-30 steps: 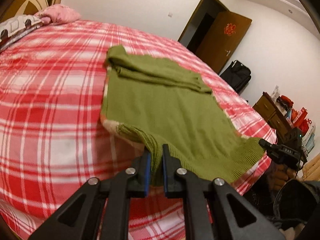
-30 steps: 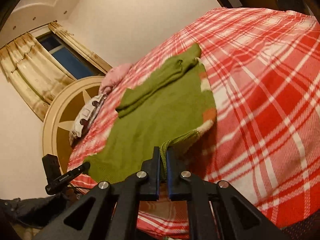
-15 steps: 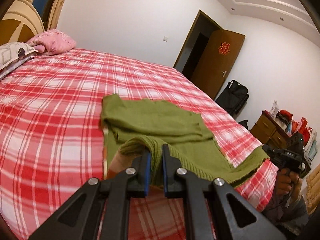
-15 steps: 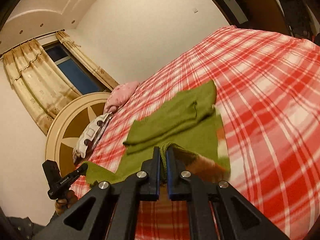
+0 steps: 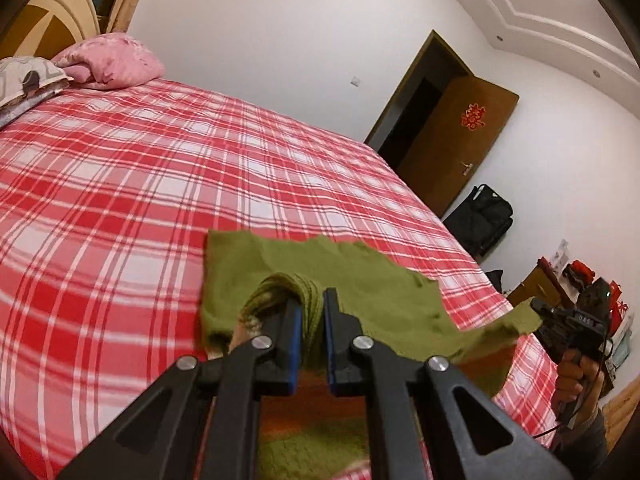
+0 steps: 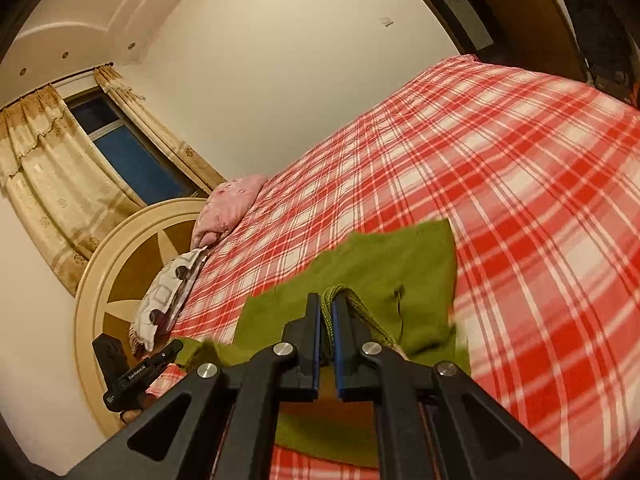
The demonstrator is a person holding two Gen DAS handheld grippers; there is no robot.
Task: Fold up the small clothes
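A small green knitted sweater (image 5: 360, 280) lies near the foot of a bed with a red and white checked cover (image 5: 140, 184). My left gripper (image 5: 310, 304) is shut on one ribbed hem corner, lifted and carried over the rest of the garment. My right gripper (image 6: 328, 304) is shut on the other hem corner of the sweater (image 6: 400, 268), held up the same way. In the left wrist view the right gripper (image 5: 560, 316) shows at the far right in a person's hand. In the right wrist view the left gripper (image 6: 140, 372) shows at the lower left. The cloth under the raised hem is hidden.
A pink pillow (image 5: 112, 64) and a patterned pillow (image 5: 24, 80) lie against the round headboard (image 6: 132, 264). An open brown door (image 5: 452, 140), a black suitcase (image 5: 480, 220) and a cluttered wooden dresser (image 5: 560, 280) stand to the right of the bed. A curtained window (image 6: 100, 148) is behind the headboard.
Both grippers have risen and carried the sweater's hem forward toward its top end, doubling the garment over. Much less of the flat sweater shows now.
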